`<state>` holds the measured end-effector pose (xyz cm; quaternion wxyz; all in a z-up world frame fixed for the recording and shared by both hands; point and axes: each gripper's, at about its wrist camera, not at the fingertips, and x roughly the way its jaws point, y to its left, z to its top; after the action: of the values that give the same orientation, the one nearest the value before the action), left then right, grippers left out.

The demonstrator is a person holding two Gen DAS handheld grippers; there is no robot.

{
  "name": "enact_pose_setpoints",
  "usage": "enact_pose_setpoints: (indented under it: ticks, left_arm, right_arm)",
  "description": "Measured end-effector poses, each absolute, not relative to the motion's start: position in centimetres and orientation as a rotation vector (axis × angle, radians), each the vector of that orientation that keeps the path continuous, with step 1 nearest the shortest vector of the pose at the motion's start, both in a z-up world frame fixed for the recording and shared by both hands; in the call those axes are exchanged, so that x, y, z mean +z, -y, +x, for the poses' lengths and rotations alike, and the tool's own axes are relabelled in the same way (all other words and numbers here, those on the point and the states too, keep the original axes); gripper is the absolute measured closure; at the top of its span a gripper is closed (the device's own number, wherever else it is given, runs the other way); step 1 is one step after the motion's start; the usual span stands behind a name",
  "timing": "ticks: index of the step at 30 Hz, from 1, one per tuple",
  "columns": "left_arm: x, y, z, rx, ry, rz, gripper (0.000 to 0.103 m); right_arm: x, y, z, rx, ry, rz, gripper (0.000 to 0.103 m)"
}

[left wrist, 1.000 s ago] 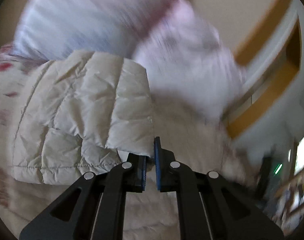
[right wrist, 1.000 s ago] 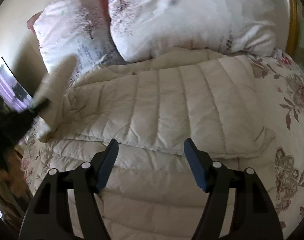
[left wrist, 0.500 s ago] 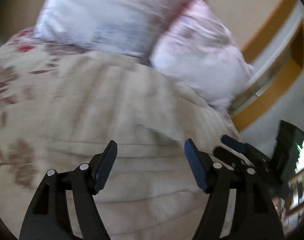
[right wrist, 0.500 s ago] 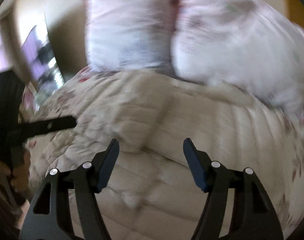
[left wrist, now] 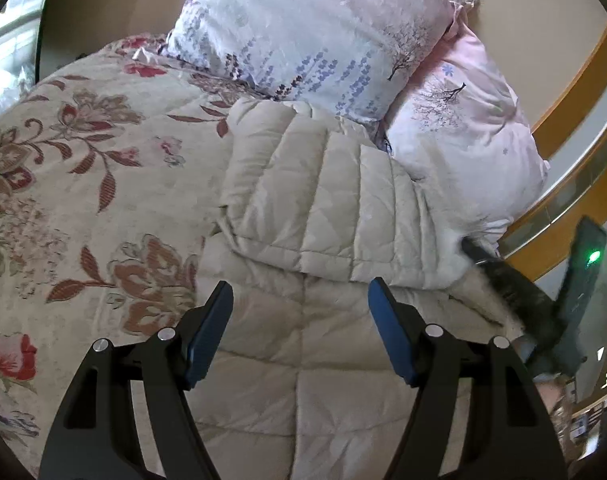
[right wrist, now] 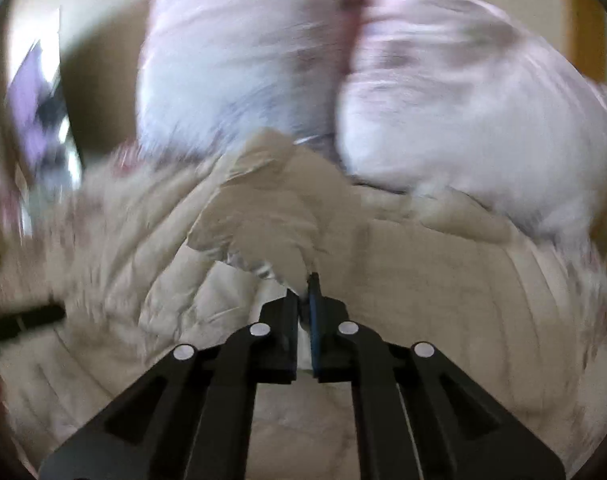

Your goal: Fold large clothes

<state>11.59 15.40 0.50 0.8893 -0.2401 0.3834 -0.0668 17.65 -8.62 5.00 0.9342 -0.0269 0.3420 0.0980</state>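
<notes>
A cream quilted puffer jacket [left wrist: 323, 208] lies on the bed with one part folded over its body. My left gripper [left wrist: 301, 312] is open and empty just above the jacket's lower body. In the blurred right wrist view my right gripper [right wrist: 305, 292] is shut on a fold of the jacket [right wrist: 271, 216] and holds it lifted above the rest of the garment. The right gripper [left wrist: 503, 276] also shows at the right of the left wrist view, against the jacket's edge.
A floral bedspread [left wrist: 75, 184] covers the bed to the left. Two patterned pillows [left wrist: 303, 32] lean at the head of the bed, just behind the jacket. A wooden headboard rail [left wrist: 575, 104] curves at the right.
My left gripper let go of the jacket's folded part, which now lies on the body, and opened. My right gripper, open before, has shut on a fold of the jacket and is moving.
</notes>
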Motion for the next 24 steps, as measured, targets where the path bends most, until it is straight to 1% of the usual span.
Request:
enact_pose_setpoints:
  ticks: [3,5,6,7,9,11,14,17,18,19,20,24]
  left_arm:
    - [0.4,-15.4,11.2,-0.134,-0.783,-0.476,0.033]
    - [0.3,-15.4,11.0,-0.137,-0.779,-0.458,0.033]
    - [0.2,-15.3,10.8,-0.141,-0.780,-0.445,0.033]
    - [0.2,-15.2,10.7,-0.143,-0.781,-0.437,0.033]
    - [0.0,-15.0,10.6,-0.148,-0.788,-0.419,0.033]
    - [0.0,-14.9,10.5,-0.152,-0.791,-0.413,0.033]
    - [0.1,-14.9,10.2,-0.152,-0.788,-0.399,0.033]
    - [0.1,-14.9,9.8,-0.142,-0.790,-0.386,0.033]
    - [0.0,-14.9,9.6,-0.141,-0.790,-0.383,0.033]
    - [0.0,-15.0,9.4,-0.138,-0.792,-0.380,0.033]
    - [0.0,-15.1,9.2,-0.134,-0.793,-0.377,0.033]
    - [-0.2,-16.1,8.0,-0.122,-0.801,-0.358,0.033]
  right_arm:
    - [5.8,13.7,16.4,0.154,-0.695,0.137,0.098]
    - [5.0,16.9,15.9,0.127,-0.752,0.248,0.091]
    - [4.5,18.2,15.6,0.121,-0.777,0.290,0.083]
    - [4.1,19.5,15.4,0.111,-0.796,0.330,0.069]
    - [3.5,21.6,15.4,0.100,-0.808,0.400,0.054]
    - [3.2,23.7,15.6,0.076,-0.817,0.471,0.054]
    - [2.1,25.0,17.0,0.114,-0.862,0.569,0.054]
    - [1.2,24.6,18.5,0.144,-0.898,0.604,0.057]
    - [0.7,24.2,19.0,0.157,-0.911,0.600,0.065]
    - [0.4,23.8,19.6,0.168,-0.930,0.594,0.091]
    - [-0.2,23.4,20.0,0.174,-0.949,0.599,0.098]
    - [0.5,23.6,18.3,0.155,-0.874,0.594,0.099]
